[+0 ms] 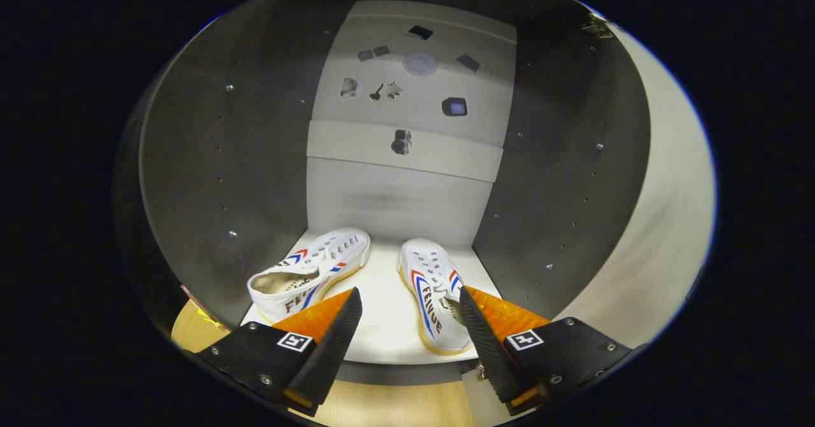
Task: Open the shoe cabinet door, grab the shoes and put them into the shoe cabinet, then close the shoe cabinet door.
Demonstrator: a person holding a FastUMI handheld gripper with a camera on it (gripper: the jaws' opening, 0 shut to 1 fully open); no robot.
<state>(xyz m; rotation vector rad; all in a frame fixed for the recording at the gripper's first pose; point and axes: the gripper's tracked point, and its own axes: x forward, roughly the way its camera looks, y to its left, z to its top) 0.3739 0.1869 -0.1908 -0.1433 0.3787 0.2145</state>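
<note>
Two white canvas shoes with red and blue stripes stand on the cabinet's white bottom shelf (385, 315). The left shoe (312, 271) lies just beyond my left finger, toe pointing to the back. The right shoe (434, 300) lies partly between the fingers, its heel end beside my right finger (484, 344). My gripper (411, 306) is open just in front of the shelf's edge, with nothing pressed between its fingers. The cabinet door (662, 223) stands swung open on the right.
Dark grey side walls (210, 179) with rows of peg holes flank the compartment, and a pale back panel (395, 198) closes it. A wooden floor (407, 405) shows below the shelf's front edge, under the fingers.
</note>
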